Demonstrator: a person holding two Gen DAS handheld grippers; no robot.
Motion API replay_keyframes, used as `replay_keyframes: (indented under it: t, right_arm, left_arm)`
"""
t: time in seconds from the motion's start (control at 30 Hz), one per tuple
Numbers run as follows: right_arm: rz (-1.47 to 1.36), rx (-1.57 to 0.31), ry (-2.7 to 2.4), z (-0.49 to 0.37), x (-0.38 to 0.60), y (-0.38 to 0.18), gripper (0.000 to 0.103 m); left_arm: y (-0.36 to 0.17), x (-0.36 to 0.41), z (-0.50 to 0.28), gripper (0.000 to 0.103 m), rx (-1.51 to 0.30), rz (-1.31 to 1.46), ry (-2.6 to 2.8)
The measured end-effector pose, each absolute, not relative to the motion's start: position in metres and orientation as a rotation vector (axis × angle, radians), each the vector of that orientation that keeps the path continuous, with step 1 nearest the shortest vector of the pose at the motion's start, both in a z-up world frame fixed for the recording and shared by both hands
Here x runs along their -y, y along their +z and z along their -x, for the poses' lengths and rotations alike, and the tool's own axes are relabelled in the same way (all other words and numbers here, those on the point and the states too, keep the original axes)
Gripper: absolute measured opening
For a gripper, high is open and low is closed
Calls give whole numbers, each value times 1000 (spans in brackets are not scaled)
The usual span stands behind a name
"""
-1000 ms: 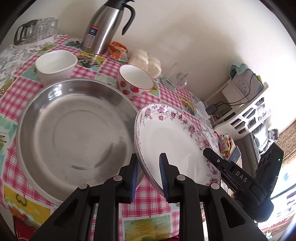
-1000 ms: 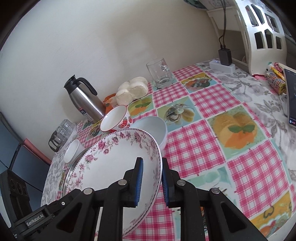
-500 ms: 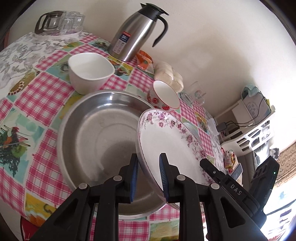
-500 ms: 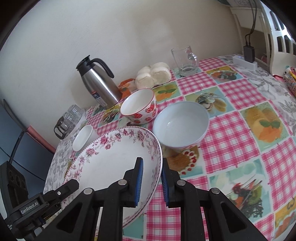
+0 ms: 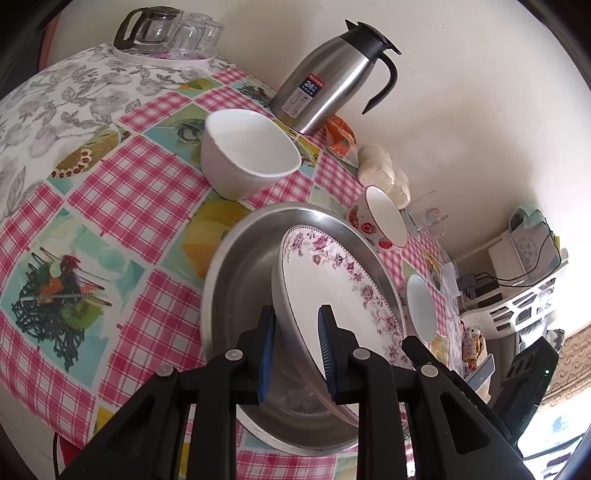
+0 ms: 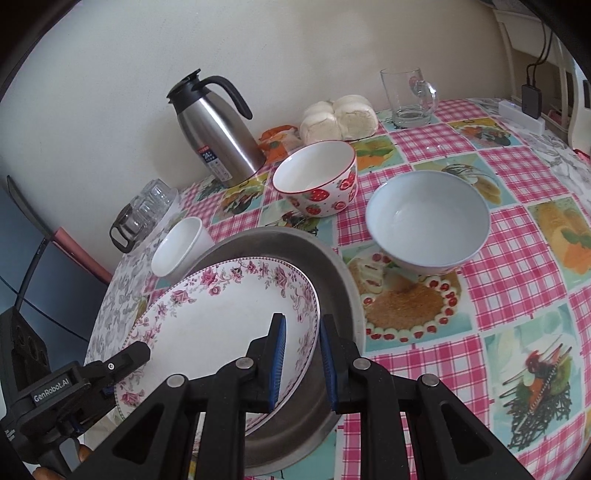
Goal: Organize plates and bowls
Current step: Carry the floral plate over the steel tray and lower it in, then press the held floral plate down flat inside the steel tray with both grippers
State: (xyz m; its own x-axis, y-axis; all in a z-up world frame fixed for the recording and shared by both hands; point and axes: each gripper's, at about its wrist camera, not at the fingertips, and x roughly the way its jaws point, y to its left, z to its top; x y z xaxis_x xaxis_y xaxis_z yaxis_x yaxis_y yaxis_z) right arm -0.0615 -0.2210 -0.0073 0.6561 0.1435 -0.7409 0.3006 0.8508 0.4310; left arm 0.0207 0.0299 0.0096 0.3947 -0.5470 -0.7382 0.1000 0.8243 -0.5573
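Left tool (image 5: 297, 350): pinching the near rim of the floral plate (image 5: 332, 291); its casing reads "GenRobot.AI" in the right wrist view.
Right tool (image 6: 301, 360): clamped on the opposite rim of the same plate.
Floral plate: held between both tools, tilted, now inside the steel pan (image 5: 240, 280); a second ago it hung beside the pan, above the cloth.
Steel pan: sits on the surface (image 5: 122, 206), a pink-checked cloth with fruit pictures; it takes up less of the left view than it did a second ago.
Pale blue bowl (image 6: 428, 221): just right of the pan, upright, apart from it.
Strawberry bowl (image 6: 317, 179): behind the pan, near the blue bowl, not touching it.
White bowl (image 5: 249, 153): beyond the pan's far left edge, apart from it.
Steel flask (image 5: 332, 77): upright by the wall; the label shows "24", the rest too small to read.
Buns (image 6: 340, 118): wrapped, beside the flask.
Glass mug (image 6: 408, 96): right of the buns.
Glass pot and tumblers (image 5: 166, 27): far corner, on a white tray.
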Motion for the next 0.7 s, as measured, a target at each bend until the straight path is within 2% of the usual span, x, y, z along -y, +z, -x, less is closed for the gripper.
replay_keyframes:
  t: [0.13,0.37,0.7]
  right_arm:
    - [-573,-814,-44,57,214,-2,20]
    - [-358,-778,-35,50,182,15,20]
    - [-460,-839,-132,51,213,-5,22]
  left_arm:
    - [12,-26,-22,22,-1079,459,-466]
    - [5,-30,-30,22,-1075,405,-387]
    - [-19,-39,-38,21,-1173,504,-343]
